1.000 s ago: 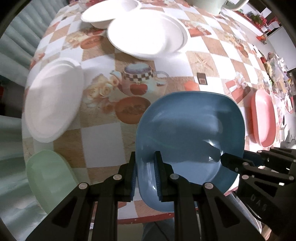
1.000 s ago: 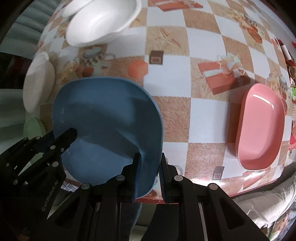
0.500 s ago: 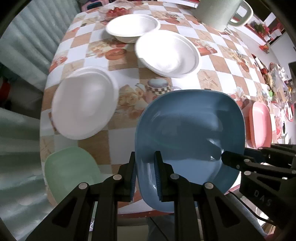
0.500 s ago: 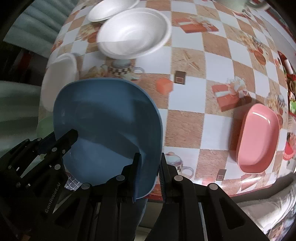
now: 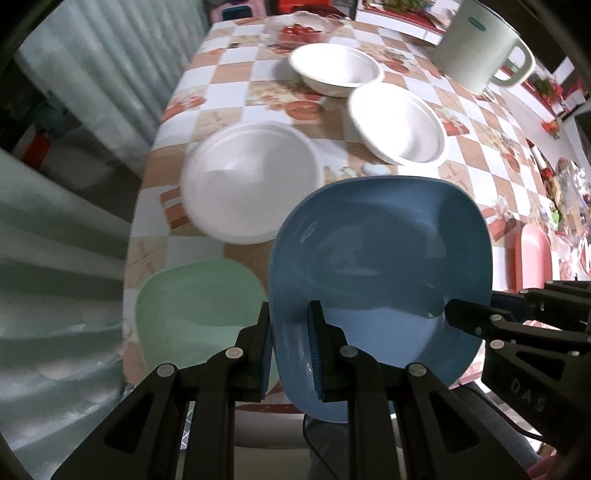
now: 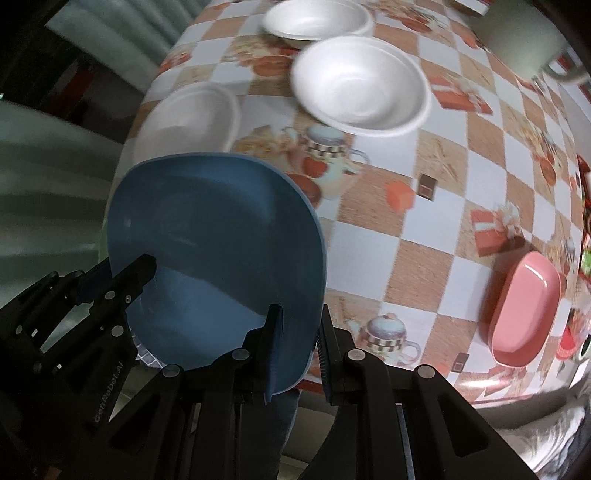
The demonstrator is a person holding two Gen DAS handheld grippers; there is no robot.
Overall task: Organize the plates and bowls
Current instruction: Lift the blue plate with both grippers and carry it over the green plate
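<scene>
A square blue plate point(image 5: 380, 273) hangs above the checkered table, held from both sides. My left gripper point(image 5: 290, 317) is shut on its left rim, and my right gripper point(image 6: 299, 325) is shut on its right rim point(image 6: 314, 258). Each gripper shows in the other's view: the right one point(image 5: 517, 325) and the left one point(image 6: 92, 295). Below lie a green plate point(image 5: 199, 306), a white plate point(image 5: 251, 184), two white bowls point(image 5: 399, 122) point(image 5: 336, 70) and a pink oval dish point(image 6: 524, 306).
A pale kettle point(image 5: 476, 44) stands at the far right of the table point(image 6: 436, 206). A dish of red fruit point(image 5: 299, 33) sits at the far end. Grey-green curtains point(image 5: 55, 236) hang along the left side. Clutter fills the right edge.
Both grippers have lifted the blue plate higher and carried it towards the table's left end. The green plate and white plate have come further into view below.
</scene>
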